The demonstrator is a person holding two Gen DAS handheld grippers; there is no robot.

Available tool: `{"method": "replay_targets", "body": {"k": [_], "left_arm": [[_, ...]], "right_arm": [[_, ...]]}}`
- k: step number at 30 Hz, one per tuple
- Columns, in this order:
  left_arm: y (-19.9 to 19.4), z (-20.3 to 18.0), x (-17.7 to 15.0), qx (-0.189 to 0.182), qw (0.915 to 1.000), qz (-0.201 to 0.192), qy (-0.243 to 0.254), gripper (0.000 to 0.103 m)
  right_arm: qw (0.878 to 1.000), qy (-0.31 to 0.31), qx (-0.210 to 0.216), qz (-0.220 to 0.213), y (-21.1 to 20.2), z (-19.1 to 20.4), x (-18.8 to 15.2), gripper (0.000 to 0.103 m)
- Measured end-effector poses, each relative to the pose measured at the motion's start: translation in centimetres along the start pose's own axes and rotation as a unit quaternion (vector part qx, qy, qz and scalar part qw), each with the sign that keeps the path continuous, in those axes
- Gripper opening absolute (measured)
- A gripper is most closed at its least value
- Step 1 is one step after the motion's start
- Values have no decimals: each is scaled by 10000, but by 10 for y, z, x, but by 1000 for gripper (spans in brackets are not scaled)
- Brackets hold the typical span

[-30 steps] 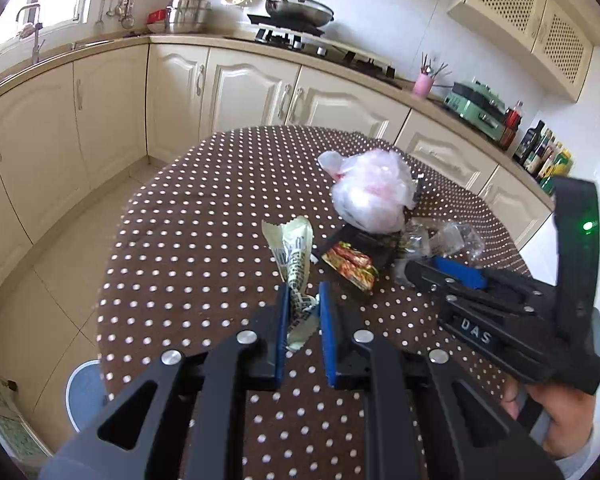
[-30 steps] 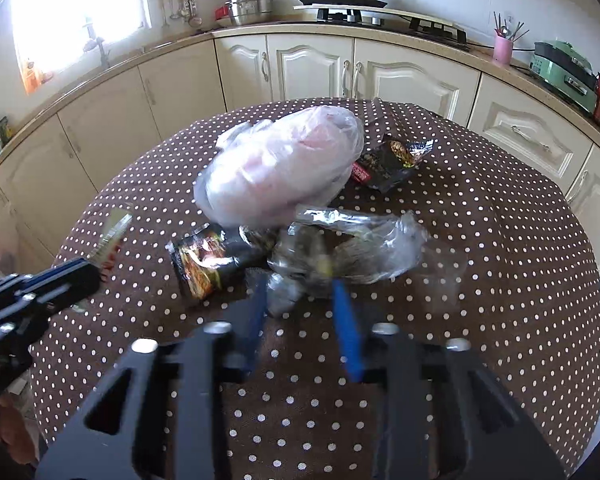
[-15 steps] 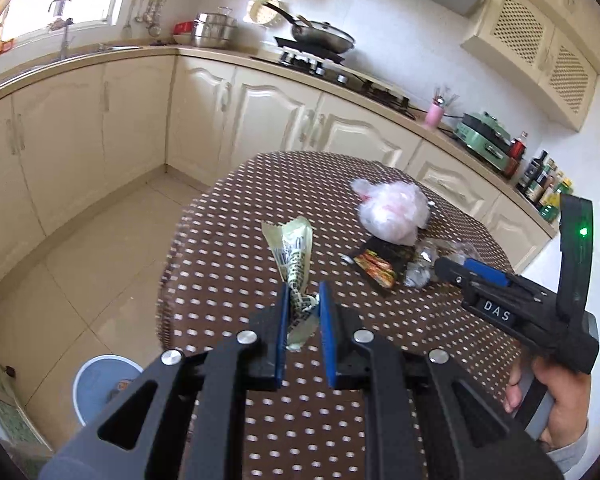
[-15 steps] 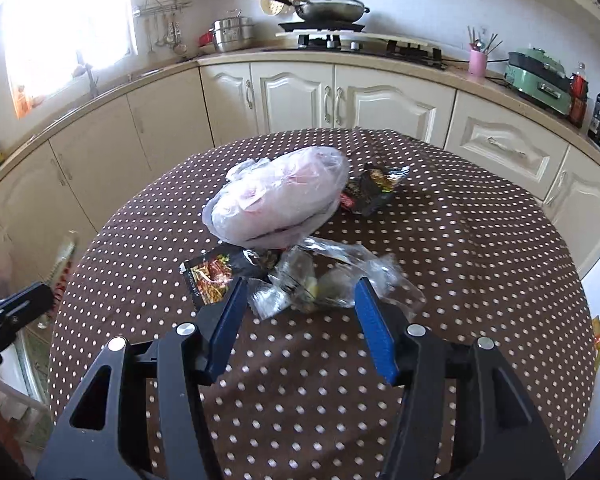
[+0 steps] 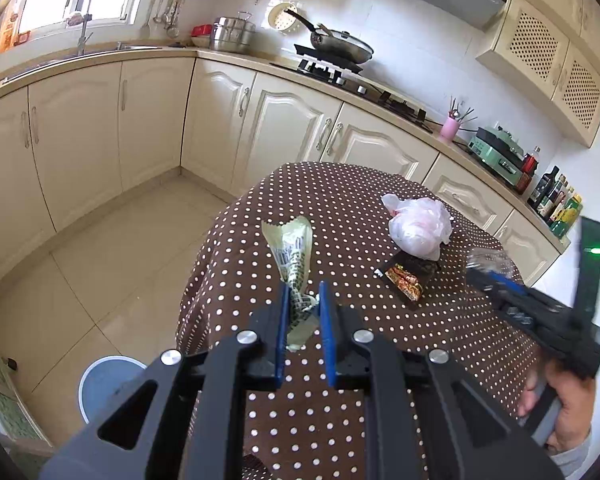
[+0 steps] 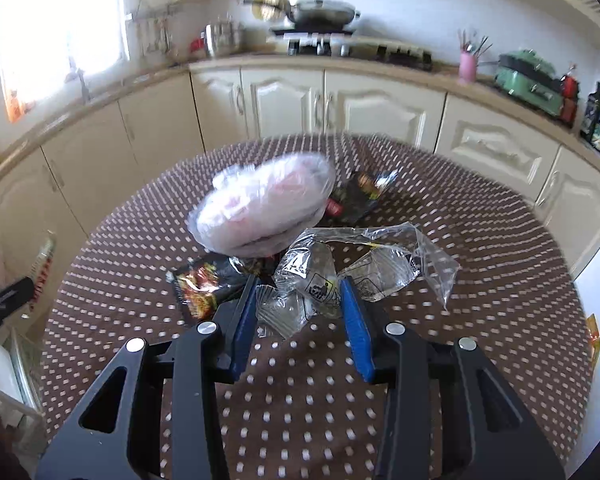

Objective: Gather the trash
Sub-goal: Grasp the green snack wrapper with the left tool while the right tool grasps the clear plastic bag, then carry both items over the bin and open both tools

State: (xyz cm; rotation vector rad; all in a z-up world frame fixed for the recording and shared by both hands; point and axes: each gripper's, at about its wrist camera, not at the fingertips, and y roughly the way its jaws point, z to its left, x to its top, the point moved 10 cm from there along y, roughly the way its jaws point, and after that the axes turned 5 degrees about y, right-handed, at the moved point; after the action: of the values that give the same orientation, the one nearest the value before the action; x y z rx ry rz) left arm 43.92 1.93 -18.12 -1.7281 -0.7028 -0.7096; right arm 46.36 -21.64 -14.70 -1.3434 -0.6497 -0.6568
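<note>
**Green wrapper pinched, clear plastic between spread fingers**

Pale green and crumpled, the snack wrapper (image 5: 291,256) stands up from the left gripper (image 5: 303,300), whose blue pads are pressed onto its twisted lower end, lifted above the edge of the brown polka-dot worktop (image 5: 340,208). Ahead and to the right of that gripper lie a tied white plastic bag (image 5: 418,229) and a dark noodle packet (image 5: 406,280). Below-left of it, on the floor, sits a round grey bin (image 5: 104,384). The right gripper (image 6: 300,300) is spread, its fingers on either side of crumpled clear plastic packaging (image 6: 340,276); whether they touch it is unclear. A second dark packet (image 6: 358,196) lies further ahead.
</note>
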Motion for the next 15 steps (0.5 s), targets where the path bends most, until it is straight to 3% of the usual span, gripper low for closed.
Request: {"method": "replay_targets", "body": {"k": [4, 7, 15], "left_arm": [[-13, 8, -3, -13, 10000, -61, -70, 14], [-28, 20, -6, 23, 9998, -129, -138, 14], [-73, 74, -24, 334, 9982, -291, -405, 14]], "right_arm": [[9991, -136, 295, -277, -34, 25, 4, 38], [9964, -379, 675, -357, -51, 65, 2, 39], [9814, -940, 1672, -75, -51, 190, -32, 39]]}}
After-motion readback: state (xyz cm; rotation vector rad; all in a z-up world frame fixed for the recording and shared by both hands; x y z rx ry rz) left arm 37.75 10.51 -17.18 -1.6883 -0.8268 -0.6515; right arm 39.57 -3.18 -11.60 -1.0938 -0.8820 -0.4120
